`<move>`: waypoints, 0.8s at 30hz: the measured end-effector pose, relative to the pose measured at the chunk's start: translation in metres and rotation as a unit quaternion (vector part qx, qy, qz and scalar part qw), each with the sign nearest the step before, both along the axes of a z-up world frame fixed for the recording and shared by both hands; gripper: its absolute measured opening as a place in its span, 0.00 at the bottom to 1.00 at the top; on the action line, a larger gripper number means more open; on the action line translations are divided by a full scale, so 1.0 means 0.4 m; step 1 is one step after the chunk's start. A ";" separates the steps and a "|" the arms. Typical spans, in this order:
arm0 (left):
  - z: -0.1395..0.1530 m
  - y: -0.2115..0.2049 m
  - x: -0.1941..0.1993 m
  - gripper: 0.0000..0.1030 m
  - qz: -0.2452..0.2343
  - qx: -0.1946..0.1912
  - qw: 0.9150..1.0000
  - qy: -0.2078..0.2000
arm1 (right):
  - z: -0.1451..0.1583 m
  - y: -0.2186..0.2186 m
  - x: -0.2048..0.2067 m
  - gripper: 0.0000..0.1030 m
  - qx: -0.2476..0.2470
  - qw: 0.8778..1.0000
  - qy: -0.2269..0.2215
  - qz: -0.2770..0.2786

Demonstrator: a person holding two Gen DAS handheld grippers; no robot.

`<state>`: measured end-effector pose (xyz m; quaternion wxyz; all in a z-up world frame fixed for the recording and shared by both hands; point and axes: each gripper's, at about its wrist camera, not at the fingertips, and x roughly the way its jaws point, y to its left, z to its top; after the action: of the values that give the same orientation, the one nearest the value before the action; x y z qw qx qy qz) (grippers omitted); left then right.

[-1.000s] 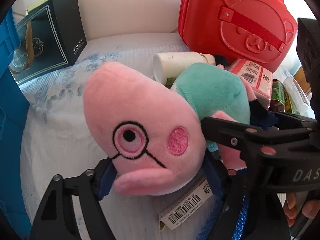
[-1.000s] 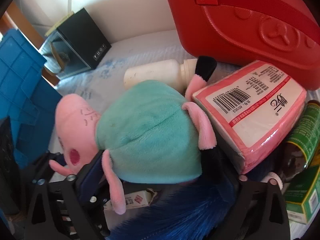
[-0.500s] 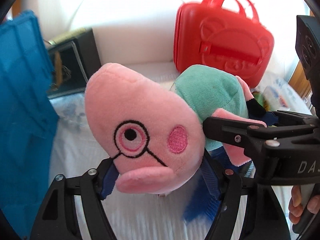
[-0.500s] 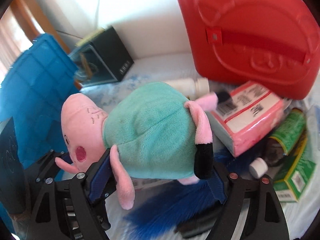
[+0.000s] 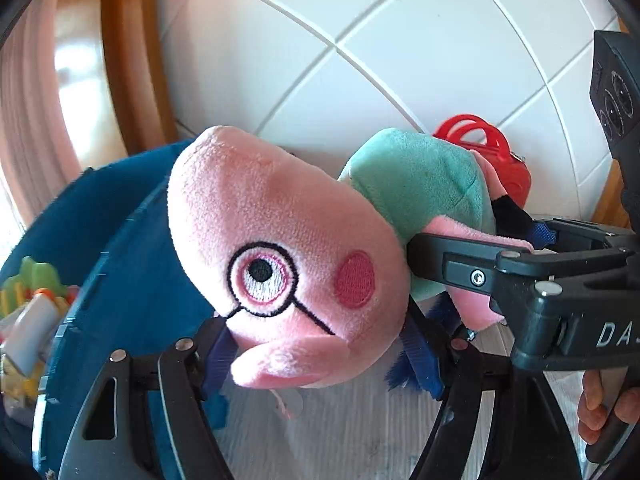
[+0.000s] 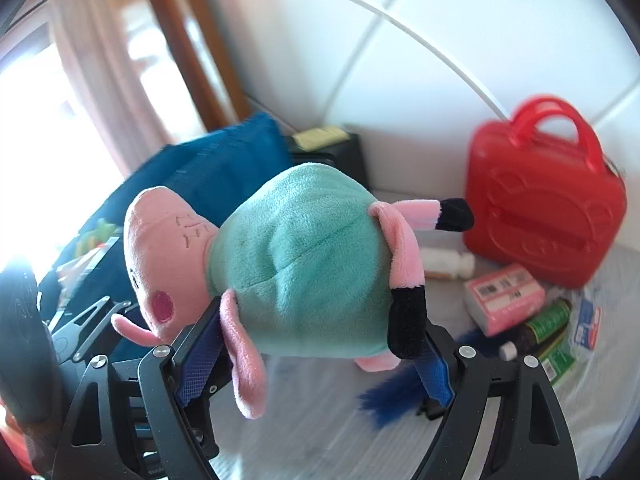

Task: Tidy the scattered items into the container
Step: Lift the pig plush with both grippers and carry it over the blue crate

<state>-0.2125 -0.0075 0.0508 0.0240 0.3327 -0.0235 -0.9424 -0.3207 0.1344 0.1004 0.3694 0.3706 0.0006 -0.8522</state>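
The plush pig (image 5: 280,264) is filling the middle of both views, lifted clear of the pale tabletop (image 5: 352,432) and lying sideways, its pink head toward the left of the frame and its teal body (image 6: 308,264) toward the right. The left tool (image 5: 320,344) is gripping the head from below: its blue pads (image 5: 218,354) are pressing on either side of the snout, so it is clamped on the toy. The right tool (image 6: 316,356) is clamped on the body, one blue pad (image 6: 198,360) sitting against the belly by a pink arm and the other against the black-tipped leg at lower right; its jaws have just been closing a little with the toy between them. In the left wrist view the right tool is reaching in from the right edge, and fingers of a hand (image 5: 600,404) are curling round its handle at lower right.

Behind and below the toy at the left, the blue container (image 5: 132,264) is standing with colourful items (image 5: 32,320) lying inside. In the right wrist view, at right, a red case (image 6: 548,216) is standing upright against the white tiled wall (image 6: 440,60). In front of it, a white bottle (image 6: 448,264), a pink packet (image 6: 504,296) and a green can (image 6: 548,324) are lying close together. A blue feathery thing (image 6: 396,392) is lying just below the toy. A dark box (image 6: 340,152) is standing beside the container, though blur is hiding its detail
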 end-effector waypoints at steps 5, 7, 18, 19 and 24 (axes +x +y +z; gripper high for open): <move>0.123 -0.119 0.122 0.72 0.056 -0.022 0.998 0.026 | 0.127 -0.118 0.118 0.82 -0.020 0.997 0.032 0.070; 0.151 -0.171 0.162 0.72 0.074 -0.034 0.996 0.029 | 0.159 -0.176 0.165 0.82 -0.026 0.994 0.039 0.095; 0.164 -0.552 0.250 0.73 0.126 -0.038 0.991 -0.003 | 0.176 -0.575 0.373 0.82 -0.001 0.981 0.042 0.187; 0.157 -0.584 0.246 0.73 0.124 -0.038 0.991 -0.009 | 0.171 -0.609 0.386 0.82 0.004 0.981 0.038 0.189; 0.104 -0.709 0.195 0.73 0.089 -0.016 0.994 -0.059 | 0.101 -0.731 0.391 0.82 0.030 0.984 -0.003 0.173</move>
<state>-0.1346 -0.2912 0.0922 0.1121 0.3881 -0.0105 -0.9147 -0.1644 -0.1581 0.1408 0.5000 0.3780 0.0891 -0.7741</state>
